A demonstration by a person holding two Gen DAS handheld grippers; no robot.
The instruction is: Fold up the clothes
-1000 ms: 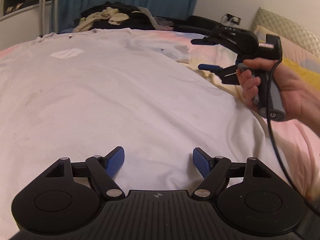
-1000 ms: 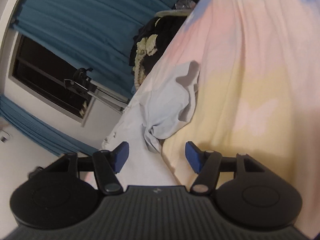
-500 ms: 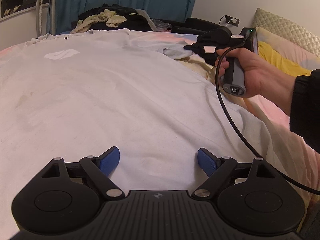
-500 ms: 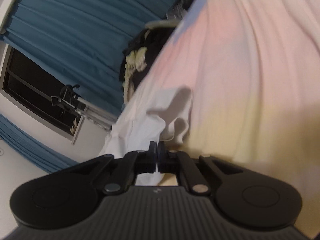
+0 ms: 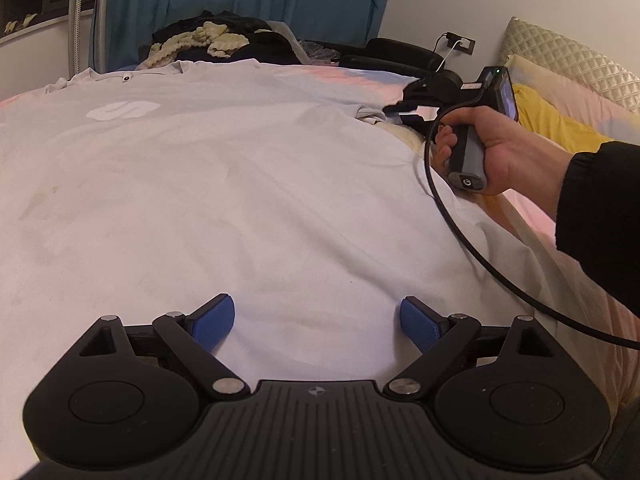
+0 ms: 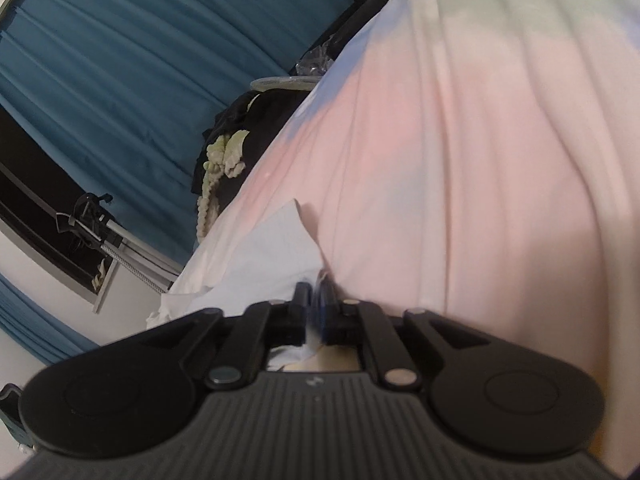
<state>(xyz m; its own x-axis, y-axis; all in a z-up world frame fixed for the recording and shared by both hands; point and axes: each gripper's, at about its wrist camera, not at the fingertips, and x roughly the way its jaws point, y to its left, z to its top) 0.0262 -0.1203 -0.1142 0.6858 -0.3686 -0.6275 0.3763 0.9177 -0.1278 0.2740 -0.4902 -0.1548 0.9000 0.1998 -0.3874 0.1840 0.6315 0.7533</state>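
The white shirt (image 5: 224,184) is lying spread flat on the bed (image 6: 480,160), no fold yet made. Its sleeve (image 6: 276,256) is being pinched by the right gripper (image 6: 315,304), whose jaws are easing apart, while the left gripper (image 5: 316,320) is being held spread and opening over the hem, nothing between its pads

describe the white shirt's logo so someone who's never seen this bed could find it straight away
Start at the teal curtain behind the bed, then drop to the white shirt spread across the bed. The logo sits just below the collar. It is the shirt's only bright white printed patch; other marks are faint stains.
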